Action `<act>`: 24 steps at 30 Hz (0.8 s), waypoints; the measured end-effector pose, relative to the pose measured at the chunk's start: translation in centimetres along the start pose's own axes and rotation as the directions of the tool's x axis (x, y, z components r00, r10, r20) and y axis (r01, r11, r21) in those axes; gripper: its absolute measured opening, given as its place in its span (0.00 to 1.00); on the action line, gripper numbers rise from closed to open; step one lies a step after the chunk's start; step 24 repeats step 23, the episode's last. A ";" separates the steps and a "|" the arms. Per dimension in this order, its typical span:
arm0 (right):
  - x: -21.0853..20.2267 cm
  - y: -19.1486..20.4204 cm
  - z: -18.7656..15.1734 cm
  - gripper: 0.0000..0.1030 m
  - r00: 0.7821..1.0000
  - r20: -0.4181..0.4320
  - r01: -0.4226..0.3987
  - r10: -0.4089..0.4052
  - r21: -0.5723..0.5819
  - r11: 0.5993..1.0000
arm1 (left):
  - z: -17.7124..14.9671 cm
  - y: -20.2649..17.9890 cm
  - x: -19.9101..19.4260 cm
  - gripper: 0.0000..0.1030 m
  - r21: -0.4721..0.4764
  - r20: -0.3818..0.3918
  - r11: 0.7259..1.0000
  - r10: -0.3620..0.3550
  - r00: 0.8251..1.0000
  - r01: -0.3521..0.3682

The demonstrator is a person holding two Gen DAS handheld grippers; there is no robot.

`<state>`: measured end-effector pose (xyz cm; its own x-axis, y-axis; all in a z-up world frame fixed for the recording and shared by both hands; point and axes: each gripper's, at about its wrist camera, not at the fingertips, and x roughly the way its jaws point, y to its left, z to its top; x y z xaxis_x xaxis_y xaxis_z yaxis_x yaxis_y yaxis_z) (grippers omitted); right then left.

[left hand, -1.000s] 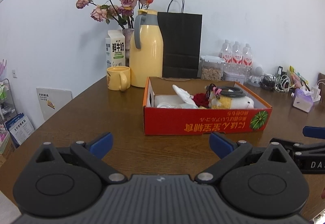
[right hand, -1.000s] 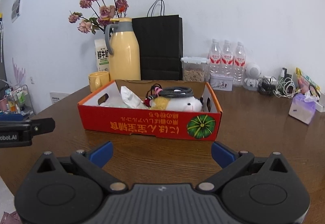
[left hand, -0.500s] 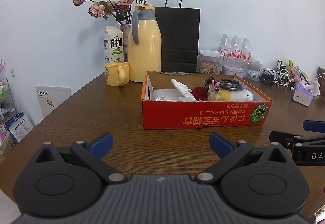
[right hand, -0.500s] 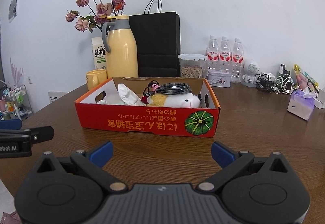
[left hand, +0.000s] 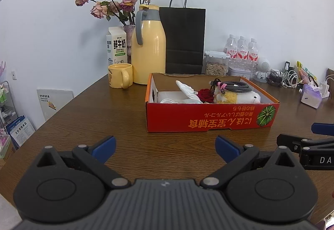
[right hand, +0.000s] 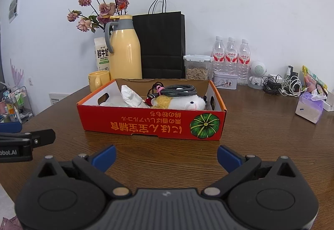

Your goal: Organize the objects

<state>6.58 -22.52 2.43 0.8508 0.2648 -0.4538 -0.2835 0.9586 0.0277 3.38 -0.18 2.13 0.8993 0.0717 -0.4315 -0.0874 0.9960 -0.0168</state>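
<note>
Both tools, left tool (left hand: 165,147) and right tool (right hand: 166,156), are hovering spread wide and empty above the brown surface (left hand: 117,117), facing the red cardboard box (right hand: 152,123). Its long axis is running left to right, printing upside down, sitting mid-surface and holding a plush toy (right hand: 183,102), coiled cable (right hand: 179,90) and white tissue (right hand: 131,97). Behind it, a yellow thermos (left hand: 149,48) is standing upright.

A box (left hand: 210,118) sits mid-table (left hand: 125,125); in it, a cable (left hand: 234,86) lies on a plush toy (left hand: 238,98). Behind stand a jug (left hand: 148,48), bag (left hand: 183,40) and 3 bottles (left hand: 242,49).
</note>
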 end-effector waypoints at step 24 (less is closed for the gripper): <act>0.0 0.1 0.0 1.00 1.000 -0.001 0.001 -0.001 -0.001 1.000 | -0.2 -0.1 0.0 1.00 0.008 -0.006 1.000 -0.010 1.000 0.010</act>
